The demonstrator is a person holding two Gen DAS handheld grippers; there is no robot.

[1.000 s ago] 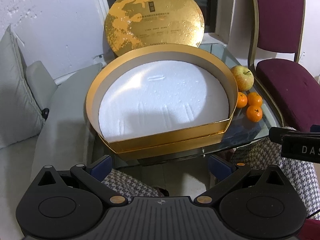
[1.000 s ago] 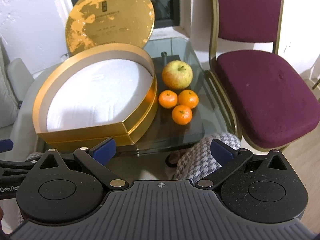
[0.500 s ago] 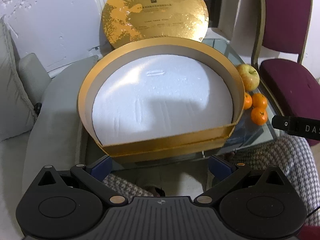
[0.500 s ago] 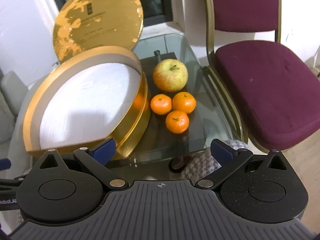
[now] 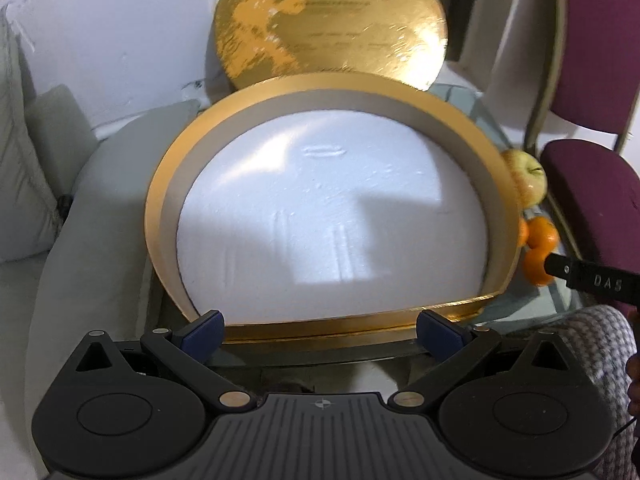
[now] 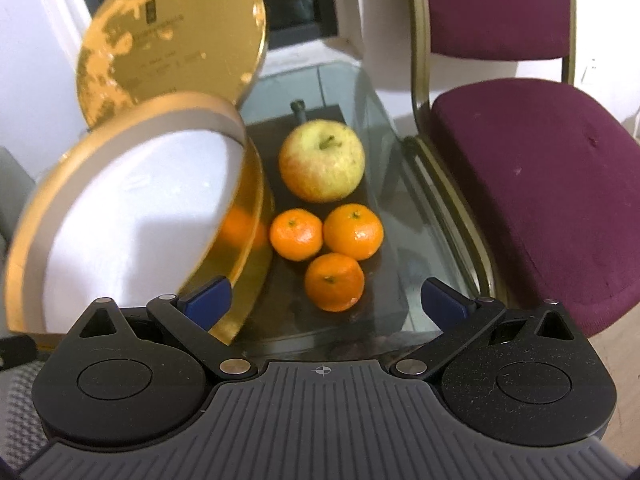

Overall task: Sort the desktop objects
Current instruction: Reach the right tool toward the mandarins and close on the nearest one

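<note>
A gold box (image 5: 160, 216) with a white foam floor sits on the glass table; it also shows in the right wrist view (image 6: 24, 256). An apple (image 6: 322, 160) and three tangerines (image 6: 335, 282) lie right of the box. The apple (image 5: 528, 178) and tangerines (image 5: 538, 270) show at the right edge of the left wrist view. My left gripper (image 5: 320, 330) is open and empty at the box's near wall. My right gripper (image 6: 325, 303) is open and empty just before the nearest tangerine.
The round gold lid (image 5: 332, 20) leans on the wall behind the box. A maroon chair (image 6: 540, 168) stands right of the glass table (image 6: 404, 208). Grey cushions (image 5: 24, 184) lie at the left. My right gripper's tip (image 5: 592, 280) shows in the left wrist view.
Both grippers have moved forward and closer to the table. The box and the fruit look larger now. Both grippers stay open.
</note>
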